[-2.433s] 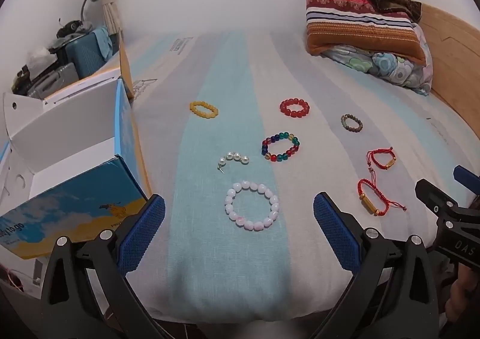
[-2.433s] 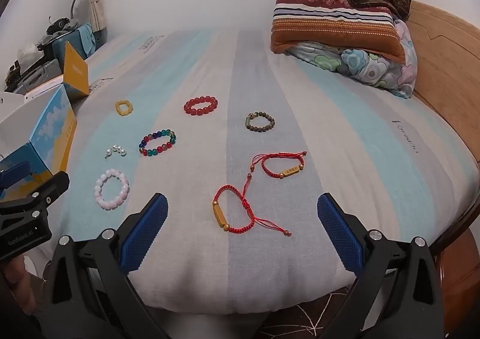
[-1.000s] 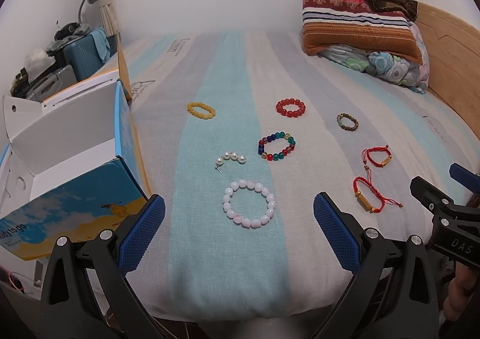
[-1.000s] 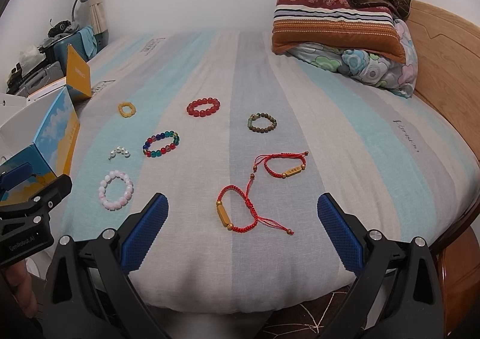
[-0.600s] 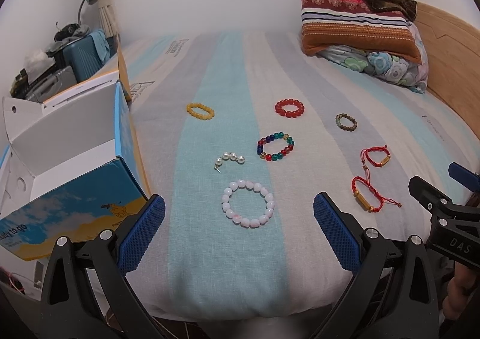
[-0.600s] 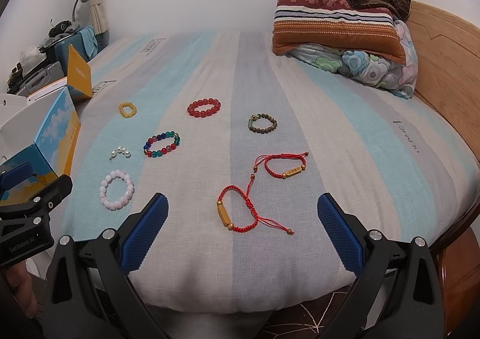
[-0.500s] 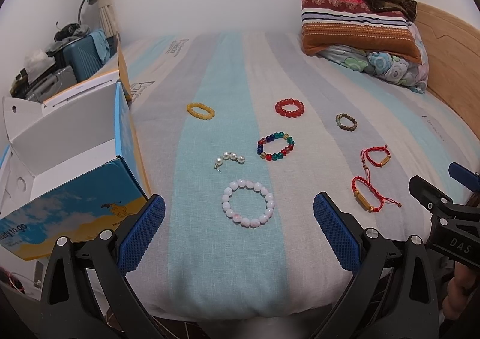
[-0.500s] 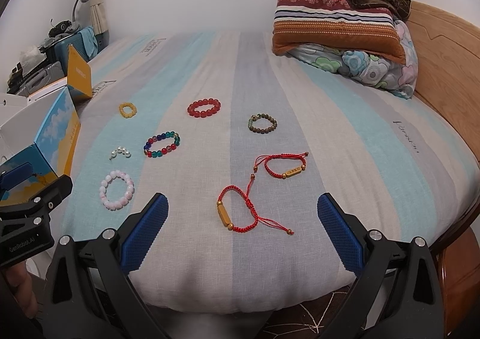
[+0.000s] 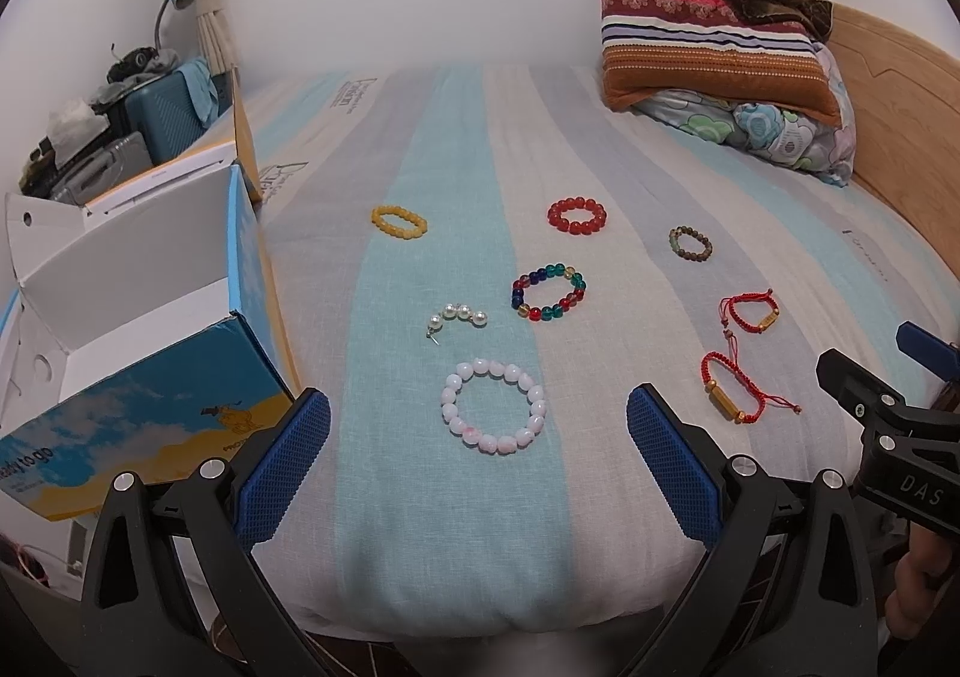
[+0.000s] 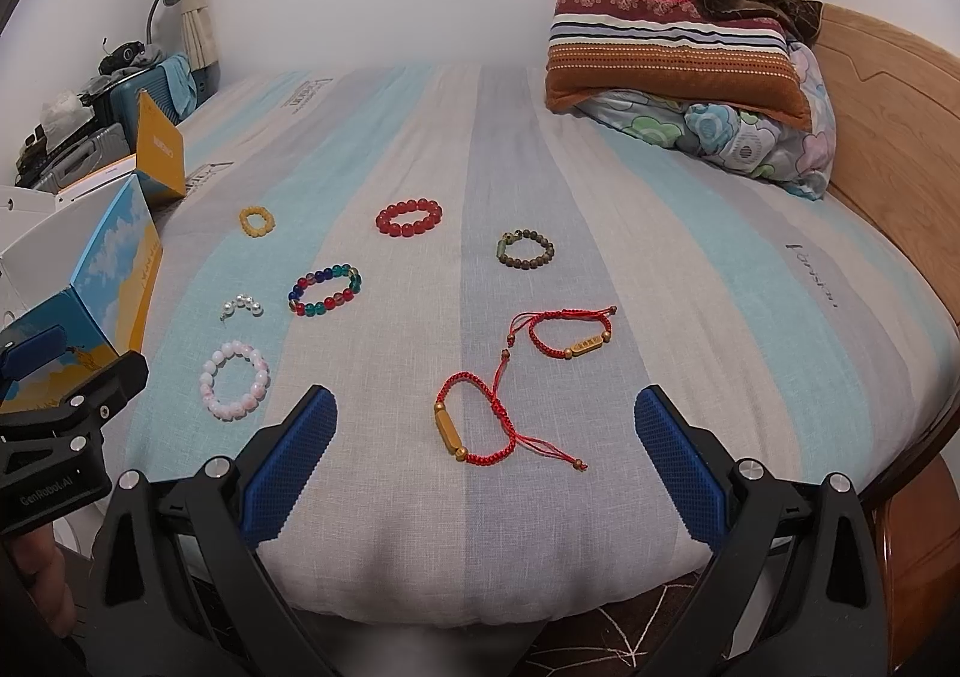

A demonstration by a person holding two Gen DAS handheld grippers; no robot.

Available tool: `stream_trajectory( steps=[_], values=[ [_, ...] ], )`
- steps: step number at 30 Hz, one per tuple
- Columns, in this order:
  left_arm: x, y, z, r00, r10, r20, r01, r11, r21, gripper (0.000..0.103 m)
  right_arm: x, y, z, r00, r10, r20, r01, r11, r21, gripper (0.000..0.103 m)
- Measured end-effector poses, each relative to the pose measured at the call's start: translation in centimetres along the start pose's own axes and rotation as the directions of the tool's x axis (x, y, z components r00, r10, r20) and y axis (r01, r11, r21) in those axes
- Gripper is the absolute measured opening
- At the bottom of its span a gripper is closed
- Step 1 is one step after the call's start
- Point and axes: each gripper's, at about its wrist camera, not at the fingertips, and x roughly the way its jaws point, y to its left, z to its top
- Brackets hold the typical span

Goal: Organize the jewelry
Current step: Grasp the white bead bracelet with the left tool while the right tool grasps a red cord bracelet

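Several bracelets lie spread on the striped bed. Nearest my left gripper (image 9: 477,425) is a pale pink bead bracelet (image 9: 493,405), with a short pearl piece (image 9: 457,315) and a multicoloured bead bracelet (image 9: 548,292) behind it. Farther back lie a yellow bracelet (image 9: 399,221), a red bead bracelet (image 9: 576,216) and a brown bead bracelet (image 9: 690,243). Just ahead of my right gripper (image 10: 486,425) lies a red cord bracelet with a gold tube (image 10: 480,428), and a second red cord bracelet (image 10: 567,332) lies beyond it. Both grippers stand open and empty near the bed's front edge.
An open blue and yellow cardboard box (image 9: 138,317) with a white inside stands at the bed's left side. Striped and floral pillows (image 9: 720,77) are piled at the back right by a wooden headboard (image 10: 888,89). Suitcases and clutter (image 9: 120,119) stand at the far left.
Both grippers have drifted very slightly; the bracelets sit a touch higher in the views than 2.4 s ago. Nothing was picked up and both stay open.
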Motion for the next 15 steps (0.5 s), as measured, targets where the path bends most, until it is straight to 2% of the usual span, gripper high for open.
stream_trajectory(
  steps=[8,15],
  values=[
    [2.8,-0.3,0.4,0.999,-0.004,-0.04,0.004,1.0,0.008,0.097,1.6,-0.9,0.9,1.0,-0.015,-0.013,0.015,1.0,-0.011,0.095],
    [8.0,-0.9,0.3,0.994,-0.013,-0.109,0.015,1.0,0.017,0.097,6.7,-3.1,2.1,0.997,-0.037,-0.068,0.036,0.999,-0.021,0.095]
  ],
)
